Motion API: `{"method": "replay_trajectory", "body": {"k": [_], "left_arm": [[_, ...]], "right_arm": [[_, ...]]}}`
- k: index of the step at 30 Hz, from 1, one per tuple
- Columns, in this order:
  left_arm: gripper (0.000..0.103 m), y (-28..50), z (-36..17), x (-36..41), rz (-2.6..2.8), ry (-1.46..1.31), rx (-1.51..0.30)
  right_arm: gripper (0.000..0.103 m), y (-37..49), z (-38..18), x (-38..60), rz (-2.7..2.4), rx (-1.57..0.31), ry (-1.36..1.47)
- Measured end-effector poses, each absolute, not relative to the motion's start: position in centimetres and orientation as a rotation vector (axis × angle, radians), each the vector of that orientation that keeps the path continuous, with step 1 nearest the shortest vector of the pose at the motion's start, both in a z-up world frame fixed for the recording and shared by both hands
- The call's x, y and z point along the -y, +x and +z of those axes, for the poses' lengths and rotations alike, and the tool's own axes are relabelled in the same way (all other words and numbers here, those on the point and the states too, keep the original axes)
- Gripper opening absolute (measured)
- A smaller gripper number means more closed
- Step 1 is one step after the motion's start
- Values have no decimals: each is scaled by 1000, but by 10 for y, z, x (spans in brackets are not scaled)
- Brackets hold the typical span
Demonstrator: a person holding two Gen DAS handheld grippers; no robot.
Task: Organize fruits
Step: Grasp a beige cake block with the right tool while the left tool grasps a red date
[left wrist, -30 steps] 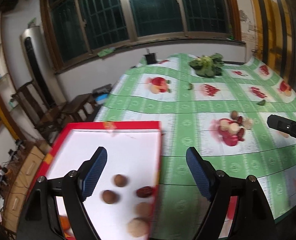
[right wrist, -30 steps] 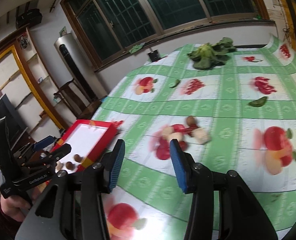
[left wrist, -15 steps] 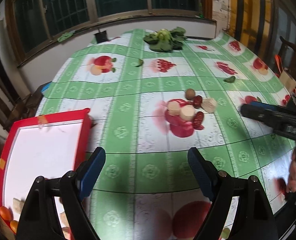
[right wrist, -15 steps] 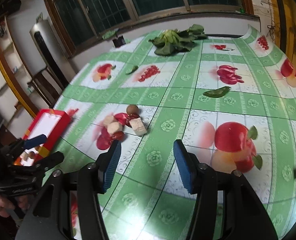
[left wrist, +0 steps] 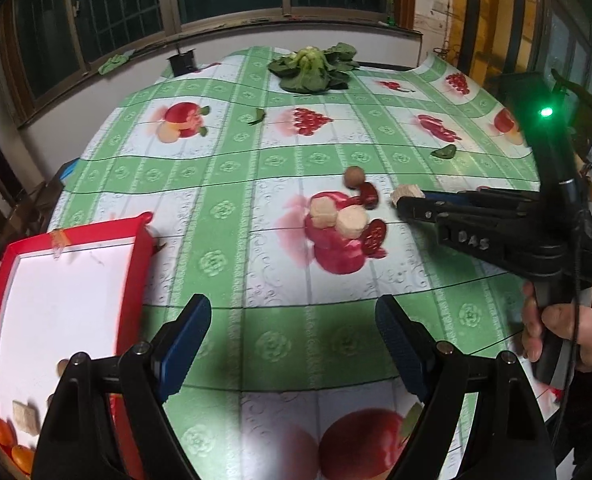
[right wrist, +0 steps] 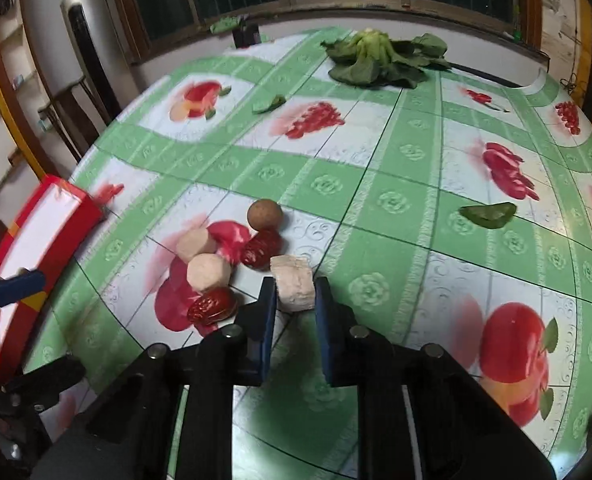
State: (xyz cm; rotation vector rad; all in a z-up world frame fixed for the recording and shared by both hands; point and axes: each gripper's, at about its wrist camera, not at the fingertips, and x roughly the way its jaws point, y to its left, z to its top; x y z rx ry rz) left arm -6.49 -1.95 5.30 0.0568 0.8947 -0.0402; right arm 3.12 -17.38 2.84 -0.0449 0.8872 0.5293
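- Where the right wrist view centres, right gripper (right wrist: 294, 306): blue pads set on either side of a pale cube-shaped piece (right wrist: 292, 284); whether they press it cannot be told.
- Left gripper (left wrist: 292, 338): jaws spread wide, nothing between them, lower centre of the left wrist view, over the green fruit-print tablecloth (left wrist: 224, 168).
- Fruit cluster, mid-frame of the right wrist view: two pale round-cut pieces (right wrist: 208, 272), touching; one brown round fruit (right wrist: 264, 215) above; two red dates (right wrist: 262, 249), one just left of the cube, the other (right wrist: 212, 306) lower left.
- Red-rimmed white tray (left wrist: 136, 264), left edge of the left wrist view: holds a pale cube (left wrist: 24, 416) and orange fruits (left wrist: 2, 432) at its lower left corner.
- Leafy greens (left wrist: 313, 66), top centre, far end of the table.
- Loose green leaf (right wrist: 487, 214), right of mid-frame.
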Motion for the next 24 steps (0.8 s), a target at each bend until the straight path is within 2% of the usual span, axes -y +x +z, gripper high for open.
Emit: {"method": "replay_trajectory", "body": {"k": [5, 12, 14, 16, 20, 22, 24], "left_arm": [[84, -45, 45, 38, -89, 23, -938], [80, -13, 33, 60, -88, -5, -959], [72, -7, 29, 63, -88, -14, -965], [54, -3, 24, 63, -86, -23, -973], [47, 2, 22, 70, -100, -1, -951], [26, 3, 22, 73, -119, 1, -940], [26, 2, 23, 74, -134, 0, -935]], "right_arm": [[20, 44, 40, 221, 553, -859, 217], [20, 47, 48, 253, 539, -833, 376], [20, 46, 50, 252, 552, -829, 385], [20, 45, 53, 250, 560, -822, 382], [20, 44, 54, 250, 573, -818, 387], [20, 45, 53, 250, 574, -819, 389], [20, 45, 54, 249, 570, -814, 382]]}}
